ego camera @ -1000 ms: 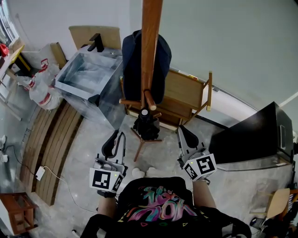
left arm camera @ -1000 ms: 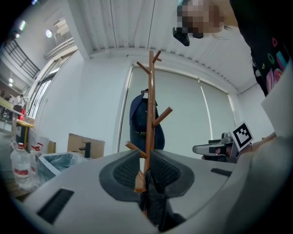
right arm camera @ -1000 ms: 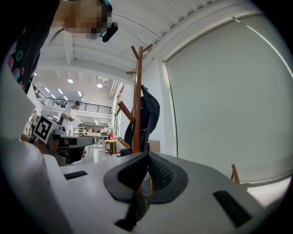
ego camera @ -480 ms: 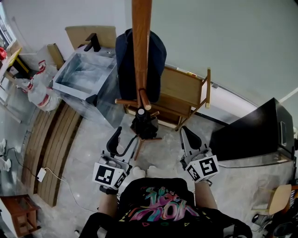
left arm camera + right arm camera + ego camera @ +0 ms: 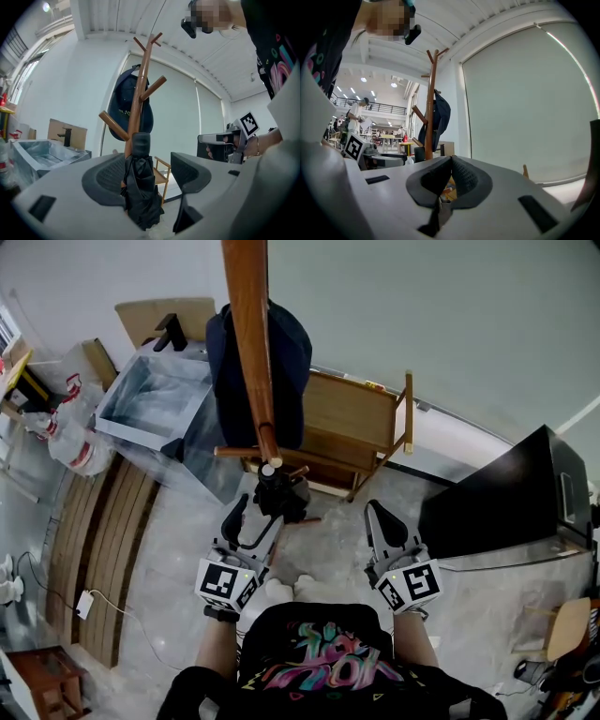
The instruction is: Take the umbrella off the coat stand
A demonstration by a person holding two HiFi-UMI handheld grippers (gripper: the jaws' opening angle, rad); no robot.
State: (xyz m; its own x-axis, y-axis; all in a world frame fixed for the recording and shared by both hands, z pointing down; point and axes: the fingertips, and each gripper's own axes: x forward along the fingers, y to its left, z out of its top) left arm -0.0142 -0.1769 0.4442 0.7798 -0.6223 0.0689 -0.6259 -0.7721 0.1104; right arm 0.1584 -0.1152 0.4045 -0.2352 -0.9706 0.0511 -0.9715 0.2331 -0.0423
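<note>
A black folded umbrella [image 5: 278, 493] hangs low on the wooden coat stand [image 5: 248, 334], under a short peg. My left gripper [image 5: 251, 519] has reached it, and its jaws are opening. In the left gripper view the umbrella [image 5: 140, 187] stands between the two pads of the left gripper [image 5: 147, 176], close to the left pad, and I see no pad pressing on it. The stand's pole [image 5: 139, 108] rises behind it. My right gripper [image 5: 380, 521] is to the right of the stand, shut with nothing in it [image 5: 451, 171].
A dark blue cap [image 5: 281, 352] hangs higher on the stand. Behind the stand is a wooden chair [image 5: 361, 423], with a grey tub [image 5: 155, 395] to the left and a black cabinet [image 5: 506, 498] to the right. Wooden planks [image 5: 94, 540] lie on the floor at left.
My left gripper has moved forward to the umbrella, and its jaws have gone from shut to wide apart around it. The right gripper has edged forward a little.
</note>
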